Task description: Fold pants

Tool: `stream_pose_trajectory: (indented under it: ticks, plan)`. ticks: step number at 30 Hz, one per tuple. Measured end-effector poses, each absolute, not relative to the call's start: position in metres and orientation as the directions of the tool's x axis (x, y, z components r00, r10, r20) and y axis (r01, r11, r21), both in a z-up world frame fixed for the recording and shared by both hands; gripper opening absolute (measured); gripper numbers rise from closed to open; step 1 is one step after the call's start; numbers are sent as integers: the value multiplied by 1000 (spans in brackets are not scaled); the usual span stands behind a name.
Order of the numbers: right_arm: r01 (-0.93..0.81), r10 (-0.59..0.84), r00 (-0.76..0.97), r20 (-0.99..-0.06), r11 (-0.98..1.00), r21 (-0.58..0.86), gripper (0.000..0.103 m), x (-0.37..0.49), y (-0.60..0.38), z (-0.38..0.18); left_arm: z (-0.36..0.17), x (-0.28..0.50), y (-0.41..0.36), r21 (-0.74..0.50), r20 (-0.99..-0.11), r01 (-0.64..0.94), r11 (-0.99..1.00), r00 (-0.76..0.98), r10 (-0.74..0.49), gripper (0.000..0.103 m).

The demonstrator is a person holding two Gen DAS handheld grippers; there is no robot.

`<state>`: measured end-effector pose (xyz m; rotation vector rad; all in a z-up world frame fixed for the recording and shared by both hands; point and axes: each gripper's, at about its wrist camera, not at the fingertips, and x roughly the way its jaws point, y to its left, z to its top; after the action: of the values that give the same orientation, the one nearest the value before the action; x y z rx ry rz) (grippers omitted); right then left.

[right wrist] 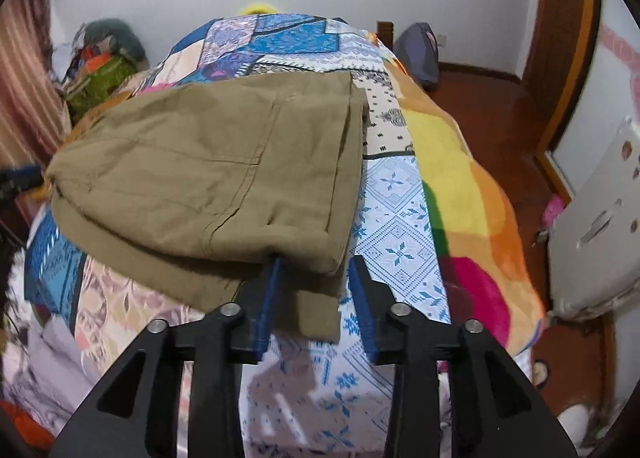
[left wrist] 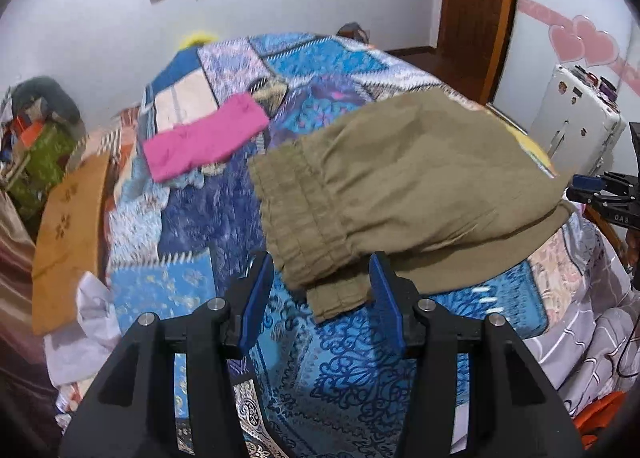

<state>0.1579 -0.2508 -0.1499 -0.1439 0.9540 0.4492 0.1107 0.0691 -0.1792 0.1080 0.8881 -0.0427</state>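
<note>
The olive-khaki pants (left wrist: 404, 177) lie folded over on a patchwork bedspread (left wrist: 192, 225), the gathered elastic waistband (left wrist: 304, 217) toward the left gripper (left wrist: 320, 290). That gripper's blue pads stand moderately apart, with the waistband corner lying between them; no pad visibly presses the cloth. In the right wrist view the right gripper (right wrist: 316, 286) sits at the opposite end of the pants (right wrist: 208, 161), jaws parted narrowly; the folded edge hangs between them, its left pad partly hidden under the fabric, so contact there is hard to judge. The right gripper also peeks in, cut off, at the left view's right edge. A folded pink garment (left wrist: 204, 137) lies well apart on the bedspread. A white fridge (left wrist: 576, 113) stands beside the bed, blurred.
</note>
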Motion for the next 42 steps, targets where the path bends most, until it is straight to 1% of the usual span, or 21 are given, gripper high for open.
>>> stream_pose_trajectory:
  ticks: [3, 7, 11, 13, 15, 17, 20, 23, 28, 30, 32, 34, 36, 38, 40, 42]
  plan:
    - [-449, 298, 529, -794, 893, 36, 43, 147, -245, -138, -170, 112, 51, 88, -762, 141, 986, 647, -24, 50]
    - [-480, 356, 530, -769, 874, 74, 44, 146, -232, -123, -173, 120, 23, 105, -776, 228, 968, 628, -63, 51]
    - [-546, 413, 523, -745, 834, 79, 45, 142, -207, -113, -189, 125, -5, 155, -799, 313, 937, 598, -68, 52]
    - [-577, 433, 514, -741, 813, 76, 49, 140, -194, -113, -196, 125, -14, 174, -806, 356, 918, 588, -75, 52]
    - [-603, 451, 495, -743, 794, 81, 52, 139, -183, -116, -203, 128, -20, 210, -810, 379, 901, 584, -57, 52]
    - [-625, 458, 473, -752, 777, 80, 52, 139, -173, -122, -211, 135, -22, 228, -820, 391, 892, 571, -41, 52]
    - [-651, 467, 436, -769, 754, 89, 52, 140, -158, -132, -214, 146, -22, 212, -831, 394, 895, 555, -47, 52]
    - [-671, 482, 407, -776, 734, 104, 52, 139, -147, -139, -207, 154, -16, 170, -830, 384, 908, 553, -78, 52]
    - [-712, 473, 387, -792, 699, 69, 52, 136, -127, -152, -196, 163, -9, 106, -828, 370, 923, 546, -124, 52]
    - [-716, 484, 396, -780, 694, 67, 52, 138, -125, -153, -198, 163, -10, 95, -830, 367, 925, 543, -130, 51]
    - [-704, 492, 410, -768, 706, 76, 41, 142, -127, -151, -200, 159, -11, 67, -831, 375, 925, 534, -156, 52]
    - [-699, 507, 403, -762, 708, 102, 21, 147, -128, -149, -202, 155, -14, 53, -831, 383, 922, 529, -172, 52]
    - [-695, 527, 401, -749, 708, 126, 13, 150, -129, -145, -205, 151, -19, 71, -828, 392, 917, 536, -165, 52]
    - [-700, 534, 412, -738, 704, 119, 11, 149, -129, -140, -207, 151, -24, 111, -824, 391, 914, 551, -136, 52]
    - [-708, 543, 425, -725, 698, 108, 9, 145, -130, -133, -209, 155, -27, 129, -821, 373, 919, 560, -112, 48]
    - [-710, 549, 429, -717, 696, 109, 9, 143, -131, -129, -208, 156, -28, 147, -810, 357, 922, 579, -95, 30]
